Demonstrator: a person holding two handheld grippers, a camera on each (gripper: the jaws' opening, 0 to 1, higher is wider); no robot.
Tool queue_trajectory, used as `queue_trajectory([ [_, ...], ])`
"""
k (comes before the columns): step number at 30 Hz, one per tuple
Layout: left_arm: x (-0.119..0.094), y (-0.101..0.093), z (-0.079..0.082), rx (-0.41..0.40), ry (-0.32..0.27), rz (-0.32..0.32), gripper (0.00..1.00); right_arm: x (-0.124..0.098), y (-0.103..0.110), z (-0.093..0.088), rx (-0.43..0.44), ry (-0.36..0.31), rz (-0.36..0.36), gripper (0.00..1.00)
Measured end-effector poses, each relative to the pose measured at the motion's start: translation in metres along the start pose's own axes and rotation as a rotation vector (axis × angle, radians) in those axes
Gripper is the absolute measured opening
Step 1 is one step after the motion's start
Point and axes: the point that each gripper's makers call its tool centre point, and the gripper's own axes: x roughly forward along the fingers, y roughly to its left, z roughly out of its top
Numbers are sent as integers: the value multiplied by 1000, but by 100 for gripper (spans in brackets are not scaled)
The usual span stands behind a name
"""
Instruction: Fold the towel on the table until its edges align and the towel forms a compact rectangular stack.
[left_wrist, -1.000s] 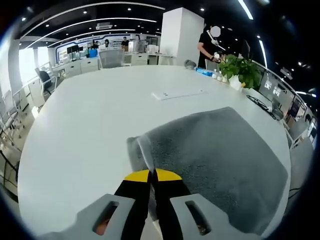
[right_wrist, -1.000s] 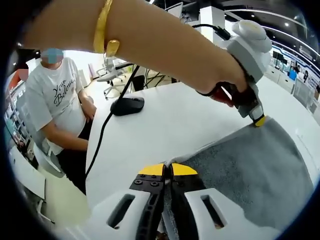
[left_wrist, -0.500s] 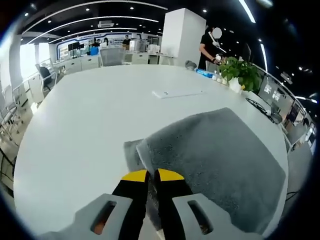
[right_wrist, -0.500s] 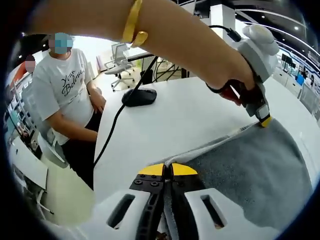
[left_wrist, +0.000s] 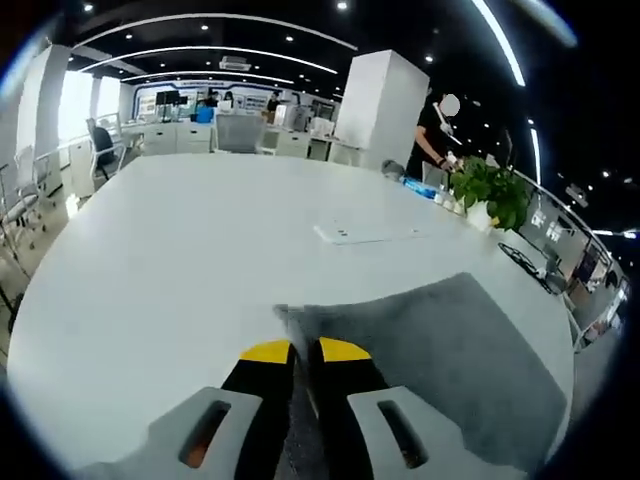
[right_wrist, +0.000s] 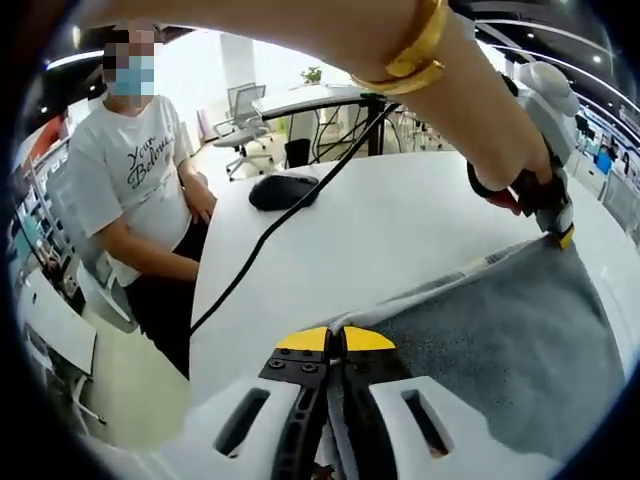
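Fingers (left_wrist: 268, 352) of the left gripper (left_wrist: 295, 352) pinched shut on one corner of the grey towel (left_wrist: 440, 350); fingers (right_wrist: 302, 340) of the right gripper (right_wrist: 335, 340) likewise clamped tight on a neighbouring corner, cloth caught between yellow tips. Seen from the right gripper view, towel (right_wrist: 500, 340) spread toward 2 o'clock, one hemmed edge stretched taut from the near fingers up to the left gripper (right_wrist: 562, 238) at 2 o'clock, gripped by a hand (right_wrist: 510, 180) wearing a gold bangle (right_wrist: 415, 60). Lying flat on the white tabletop (left_wrist: 160, 270) for most of its area, held edge apparently raised slightly. Long axis hard to judge through the fisheye; likely running along the edge between the two grippers, body fanning away toward 4 o'clock in the left gripper view.

Risks ahead, as a judgement: uneven travel of the two hands skewing the fold, leaving edges misaligned; a thin pinch slipping, dropping a corner mid-fold; cloth dragging and bunching rather than laying over cleanly. Black cable (right_wrist: 260, 250) and mouse (right_wrist: 283, 190) on the tabletop nearby, well apart from the towel; paper sheet (left_wrist: 365, 232) beyond at 12 o'clock.
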Motion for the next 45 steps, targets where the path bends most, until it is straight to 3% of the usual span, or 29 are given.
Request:
queue_trajectory([
  [3, -2, 14, -6, 42, 33, 60, 8, 0, -1, -1, -10, 5, -2, 3],
  [7, -8, 20, -9, 20, 38, 64, 9, -3, -9, -4, -24, 22, -40, 13],
  [11, -14, 24, -10, 10, 40, 80, 9, -8, -7, -8, -11, 20, -36, 13],
  [19, -38, -1, -23, 47, 60, 50, 12, -24, -14, -11, -5, -4, -57, 17],
  [24, -58, -13, -35, 54, 63, 50, 16, -39, -30, -27, 17, 2, -94, 20],
  [27, -62, -11, -36, 49, 49, 56, 20, -50, -38, -35, 22, 5, -118, 23],
  [35, -93, -36, -35, 53, 25, 47, 27, -77, -49, -45, -13, -13, -148, 37],
  [39, -108, -39, -54, 31, 67, 67, 26, -95, -48, -56, -31, -21, -142, 46],
  [45, -136, -39, -74, -40, 60, 107, 28, -125, -58, -84, -50, 19, -171, 49],
])
